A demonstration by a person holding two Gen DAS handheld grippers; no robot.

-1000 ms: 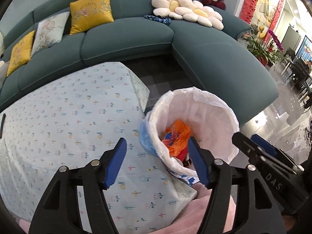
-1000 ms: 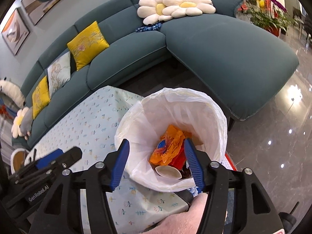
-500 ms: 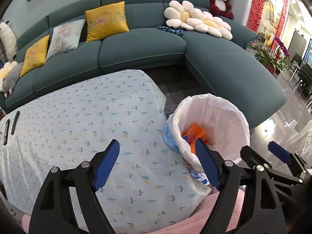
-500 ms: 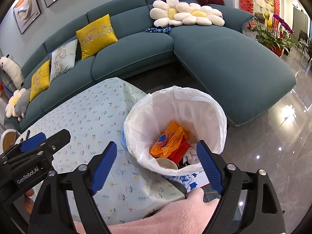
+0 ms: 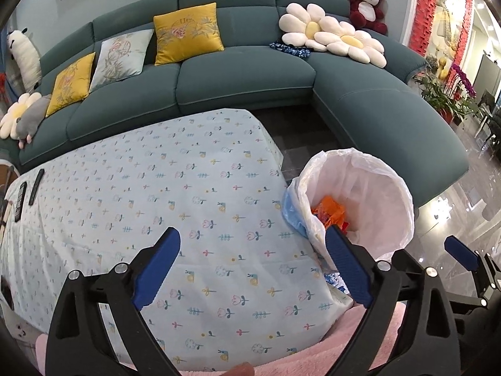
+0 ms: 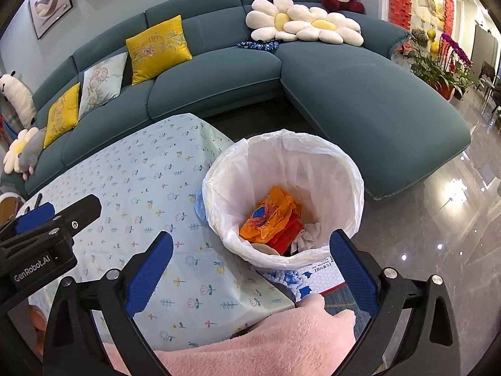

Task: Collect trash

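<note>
We hold the left gripper [image 5: 253,263] and right gripper [image 6: 250,258] released, jaws just opened wide with nothing between them. The trash [image 6: 271,219] lies inside the lined bin [image 6: 350,169] at the worktop [image 5: 156,188] corner, at three o'clock. Two remotes [image 5: 26,192] remain at nine o'clock; nothing blocks us.

Your left gripper [image 5: 252,263] and right gripper [image 6: 250,263] look alike: black angular frames with silver screws, and fingers faced with textured blue pads [image 6: 148,274]. White "GenRobot.AI" lettering [image 6: 31,268] marks the left gripper's side in the right wrist view. You wear a fluffy pink sleeve [image 6: 250,341], or perhaps a robe; the edges distort it.
</note>
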